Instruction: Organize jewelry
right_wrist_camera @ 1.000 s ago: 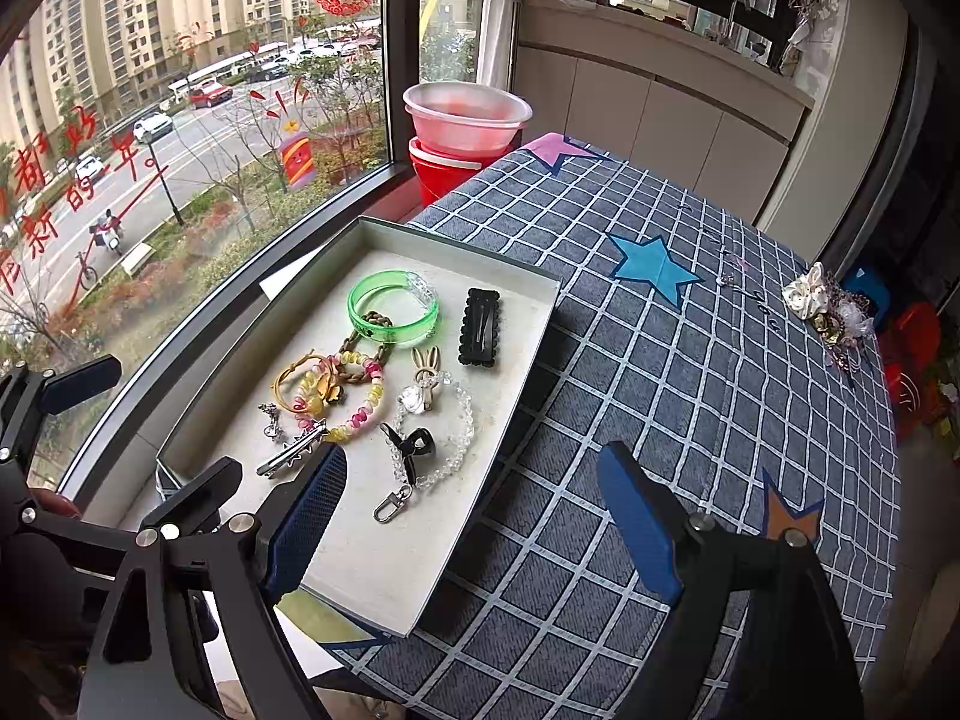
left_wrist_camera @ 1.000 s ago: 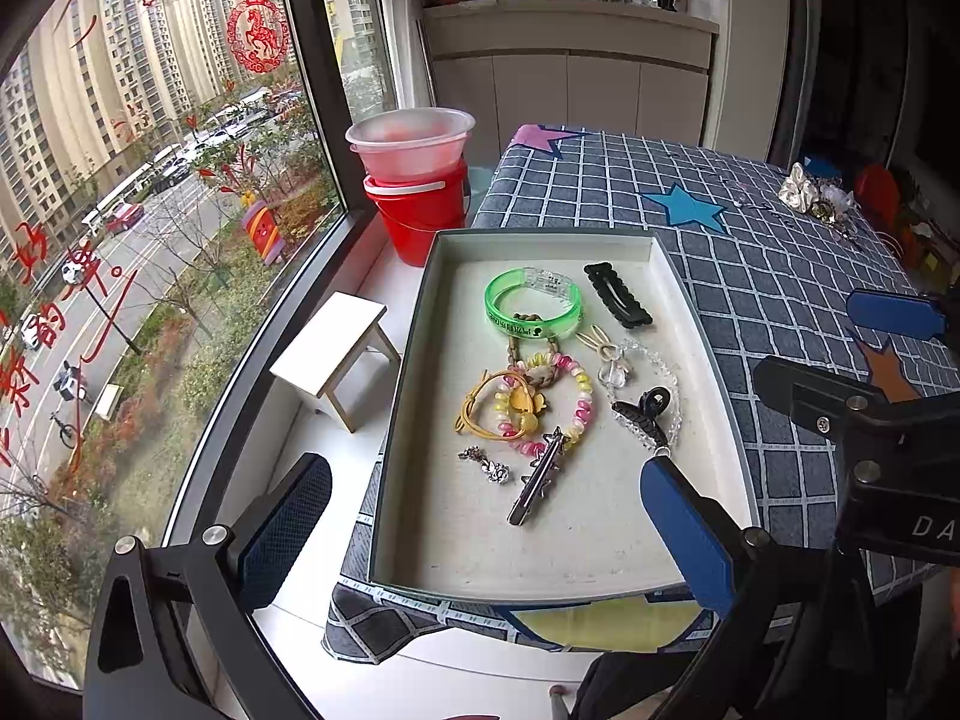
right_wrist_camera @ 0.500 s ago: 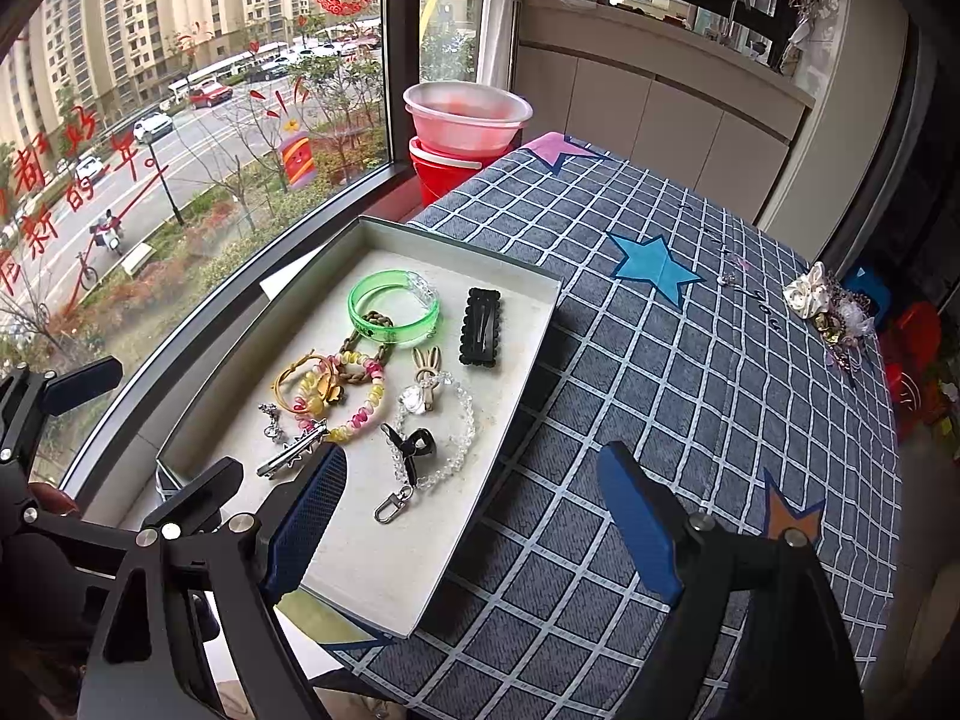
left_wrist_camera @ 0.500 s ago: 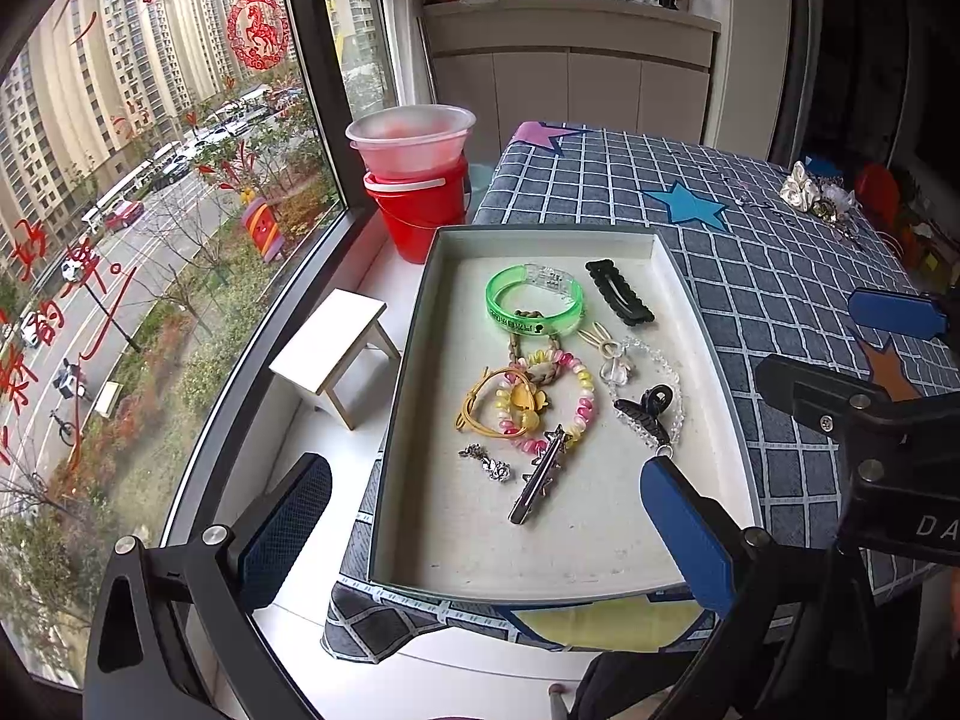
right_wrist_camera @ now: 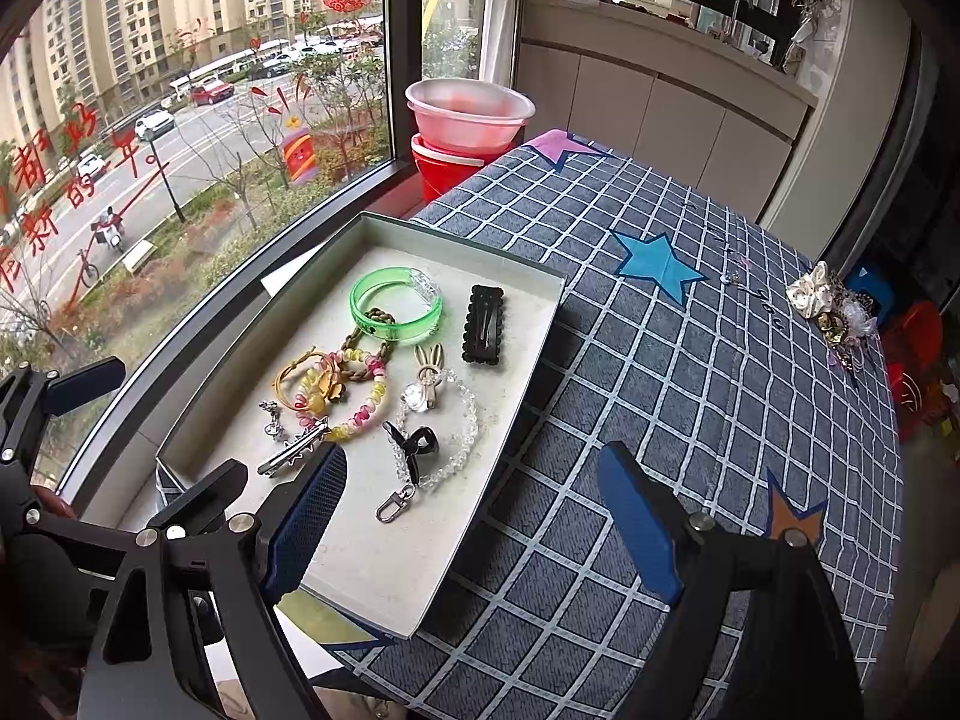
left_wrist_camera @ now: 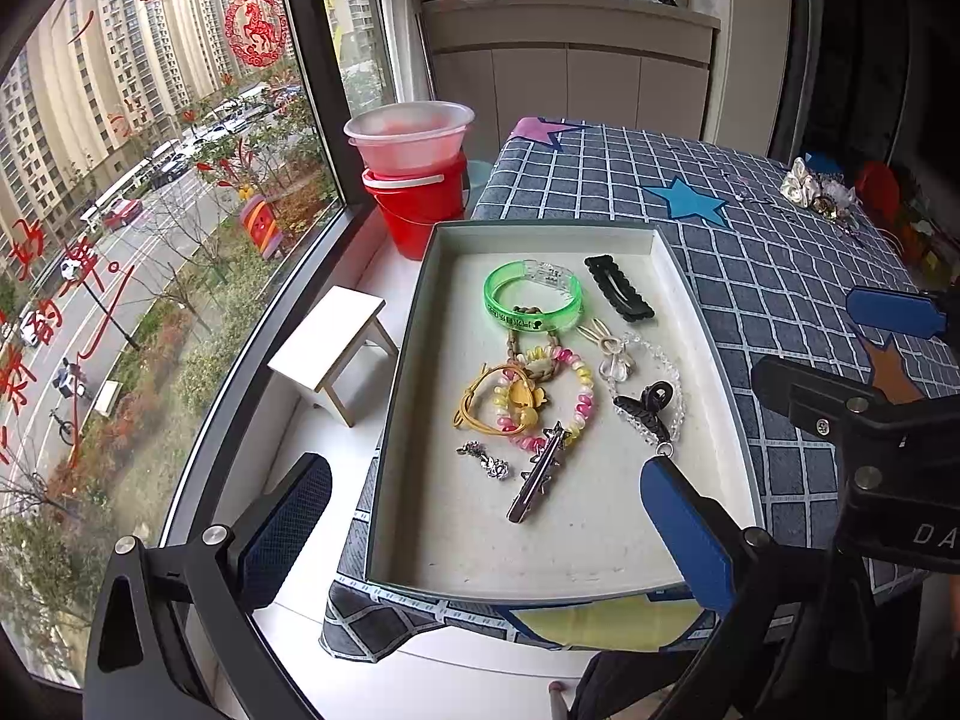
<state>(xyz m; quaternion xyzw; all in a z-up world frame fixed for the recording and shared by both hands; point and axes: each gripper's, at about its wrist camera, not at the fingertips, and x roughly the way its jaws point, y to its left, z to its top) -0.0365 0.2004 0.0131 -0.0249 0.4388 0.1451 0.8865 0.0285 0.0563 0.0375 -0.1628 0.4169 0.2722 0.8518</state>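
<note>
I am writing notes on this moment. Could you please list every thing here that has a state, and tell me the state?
Left gripper: open, empty, above the tray.
Right gripper: open, empty.
Tray: uncovered, holding the jewelry.
Green bangle: lying flat.
Black snap clip: flat, apart from the rest.
Black claw clip: lying on the clear bead bracelet.
Red bucket: bowl set on top.

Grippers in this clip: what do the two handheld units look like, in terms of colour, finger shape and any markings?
Both match. The left gripper and right gripper have black angular frames with silver screws and two flat, paddle-shaped blue fingers. One finger's inner face shows a fine mesh-like grip texture. White lettering starting "DA" is printed on the right gripper's body, seen from the left wrist view. No cables or sleeves are visible.
</note>
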